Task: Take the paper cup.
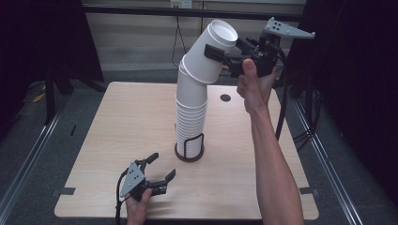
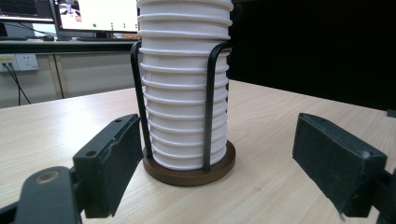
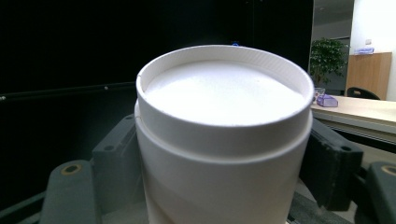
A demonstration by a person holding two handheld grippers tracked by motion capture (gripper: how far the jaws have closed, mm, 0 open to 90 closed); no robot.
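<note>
A tall stack of upturned white paper cups stands mid-table in a black wire holder on a round brown base. The top cup leans off the stack toward the right. My right gripper is shut on it, held high by a raised hand. In the right gripper view the cup's recessed bottom faces me, with a black jaw on either side. My left gripper rests low near the front edge, open with nothing held. The left gripper view has the stack and base just beyond the spread jaws.
The light wooden table has a small dark hole right of the stack. Black curtains and floor rails flank it. Monitors stand on a desk behind, and a potted plant is far off.
</note>
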